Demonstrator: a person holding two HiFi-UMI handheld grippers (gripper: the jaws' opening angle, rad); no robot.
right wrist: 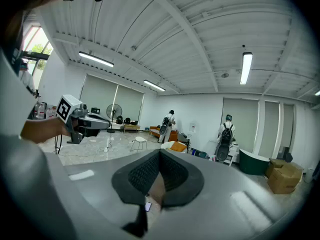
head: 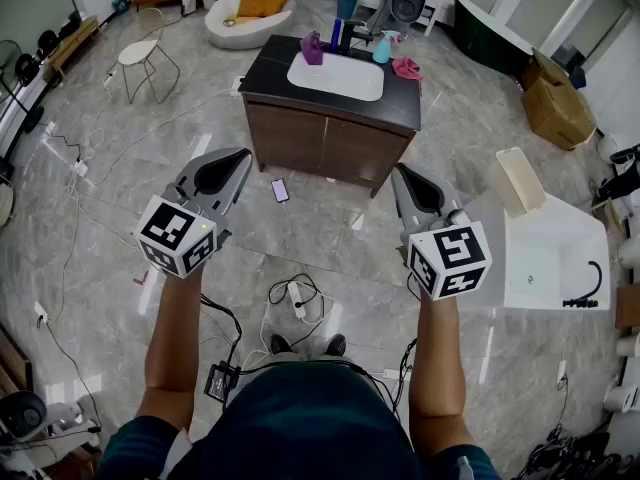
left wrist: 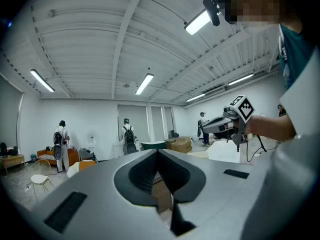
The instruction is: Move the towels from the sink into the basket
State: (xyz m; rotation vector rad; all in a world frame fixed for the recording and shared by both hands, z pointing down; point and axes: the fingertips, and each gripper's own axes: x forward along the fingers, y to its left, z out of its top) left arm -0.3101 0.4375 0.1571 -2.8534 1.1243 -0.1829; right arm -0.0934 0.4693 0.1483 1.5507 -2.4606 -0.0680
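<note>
Both grippers were empty with their jaws pressed together, as each gripper view showed, and both sat low in the head view's middle band, well apart from the work. The left gripper (head: 238,160) and the right gripper (head: 403,178) pointed up the frame toward the dark vanity (head: 330,138) at upper centre, with bare floor between them and its cabinet front. The white sink (head: 336,76) itself looked bare. A bunched purple towel (head: 312,48) sat at its upper left edge by the tap, and a bunched pink towel (head: 406,67) lay on the counter just beside its right edge. Neither showed a clear long axis; the vanity ran left to right across the frame, dipping slightly to the right. The purple towel lay up and a little right of the left gripper, the pink one almost straight up-frame from the right gripper, so each hand probably had its own nearer towel. A pale, slatted container (head: 522,180) at mid-right, likely the basket, stood to the right of the right gripper, nearer that hand. The coming move looked like a walk forward.
</note>
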